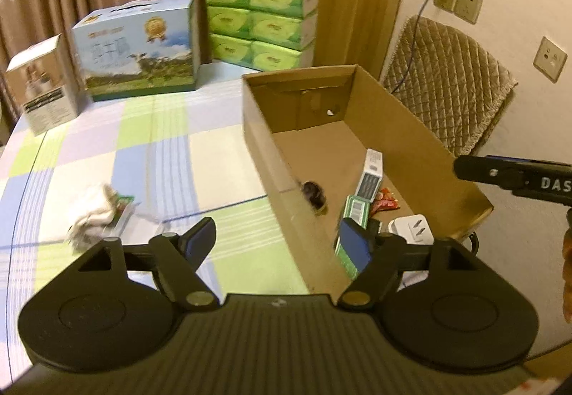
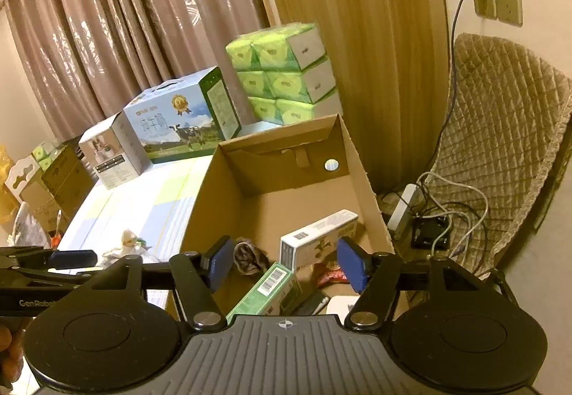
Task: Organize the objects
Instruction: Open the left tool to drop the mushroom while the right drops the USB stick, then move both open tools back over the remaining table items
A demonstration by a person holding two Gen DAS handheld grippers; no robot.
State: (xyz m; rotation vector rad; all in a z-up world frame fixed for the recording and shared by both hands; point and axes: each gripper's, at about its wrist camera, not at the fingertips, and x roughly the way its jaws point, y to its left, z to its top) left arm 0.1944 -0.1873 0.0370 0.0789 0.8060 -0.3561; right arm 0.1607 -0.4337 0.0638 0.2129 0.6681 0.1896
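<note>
Left gripper (image 1: 279, 244) jaws spread, empty, straddling the near left wall of the carton (image 1: 422, 130). Right gripper (image 2: 286, 262) jaws spread, empty, over the carton's near end. Inside the carton: white box (image 2: 318, 237), green box (image 2: 264, 287), red packet (image 2: 330, 275), dark bundle (image 2: 248, 257), white plug (image 1: 411, 228). Crumpled white wad (image 1: 94, 212) lies on the checked table (image 1: 150, 144), left of the carton.

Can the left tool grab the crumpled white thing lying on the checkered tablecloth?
Probably yes. The left tool is open and holds nothing, and the crumpled white cloth lies on bare tablecloth outside the cardboard box, with nothing between them.
</note>
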